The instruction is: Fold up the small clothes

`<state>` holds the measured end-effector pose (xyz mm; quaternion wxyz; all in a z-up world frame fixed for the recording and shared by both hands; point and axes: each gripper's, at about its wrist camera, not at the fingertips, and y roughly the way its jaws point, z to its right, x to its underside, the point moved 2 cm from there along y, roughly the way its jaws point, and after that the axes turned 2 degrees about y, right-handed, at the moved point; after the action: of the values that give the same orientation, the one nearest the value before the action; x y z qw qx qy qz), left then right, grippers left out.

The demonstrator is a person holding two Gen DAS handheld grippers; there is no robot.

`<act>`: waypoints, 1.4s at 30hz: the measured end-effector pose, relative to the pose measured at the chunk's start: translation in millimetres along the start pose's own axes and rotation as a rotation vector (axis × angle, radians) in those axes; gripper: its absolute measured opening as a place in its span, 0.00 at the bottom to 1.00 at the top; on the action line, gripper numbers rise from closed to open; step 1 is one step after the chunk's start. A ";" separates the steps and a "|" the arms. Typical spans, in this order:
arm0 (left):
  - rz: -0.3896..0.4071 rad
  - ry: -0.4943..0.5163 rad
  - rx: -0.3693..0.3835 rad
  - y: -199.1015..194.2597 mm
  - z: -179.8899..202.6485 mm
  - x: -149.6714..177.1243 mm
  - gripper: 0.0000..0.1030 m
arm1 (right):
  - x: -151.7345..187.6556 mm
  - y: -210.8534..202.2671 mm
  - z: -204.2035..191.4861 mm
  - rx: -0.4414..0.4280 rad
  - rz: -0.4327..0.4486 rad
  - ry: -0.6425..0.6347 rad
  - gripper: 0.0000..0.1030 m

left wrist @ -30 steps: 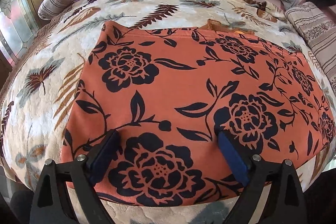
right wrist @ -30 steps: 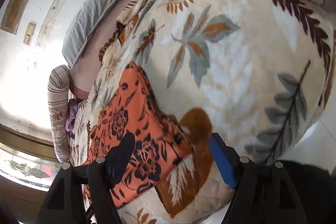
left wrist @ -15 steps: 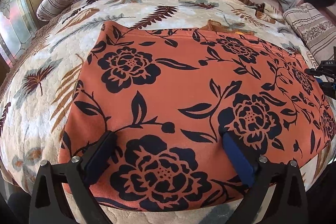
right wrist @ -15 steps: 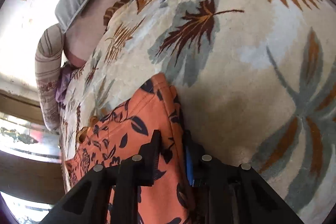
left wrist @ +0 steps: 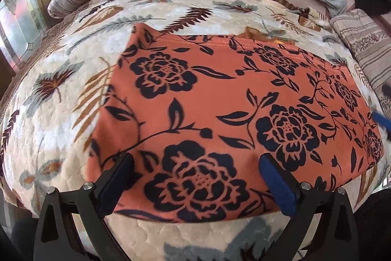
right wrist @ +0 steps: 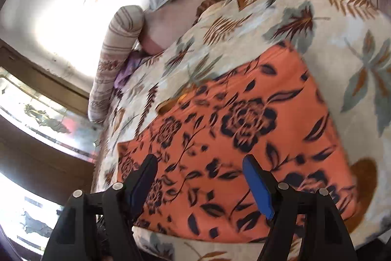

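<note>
On the blanket (left wrist: 73, 99) lies the orange garment (left wrist: 220, 99), flat.

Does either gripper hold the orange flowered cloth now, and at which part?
No. The left gripper is open above the orange cloth; the right gripper is opening, nothing pinched.

Right wrist view is motion-blurred; the orange cloth (right wrist: 244, 129) pattern smears. In the left wrist view, the right gripper (left wrist: 383, 114) is cut off at the edge, jaws indistinct.
</note>
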<state>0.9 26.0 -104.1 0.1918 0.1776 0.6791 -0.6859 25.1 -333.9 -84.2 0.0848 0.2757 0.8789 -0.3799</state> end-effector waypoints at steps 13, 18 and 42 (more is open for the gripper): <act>-0.025 -0.202 -0.028 -12.4 -68.1 22.7 0.86 | 30.9 25.4 41.1 -0.087 -0.013 0.078 0.71; -0.079 -0.262 0.066 -7.5 -86.2 37.8 0.55 | 29.4 23.8 40.1 -0.100 -0.013 0.075 0.71; -0.074 -0.272 -0.116 78.2 -131.1 -134.8 0.36 | 27.6 21.8 46.2 -0.145 -0.027 0.077 0.71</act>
<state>154.5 159.6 -105.6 0.2665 0.0468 0.6914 -0.6698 11.2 -343.1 -139.9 0.0655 0.2715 0.9102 -0.3057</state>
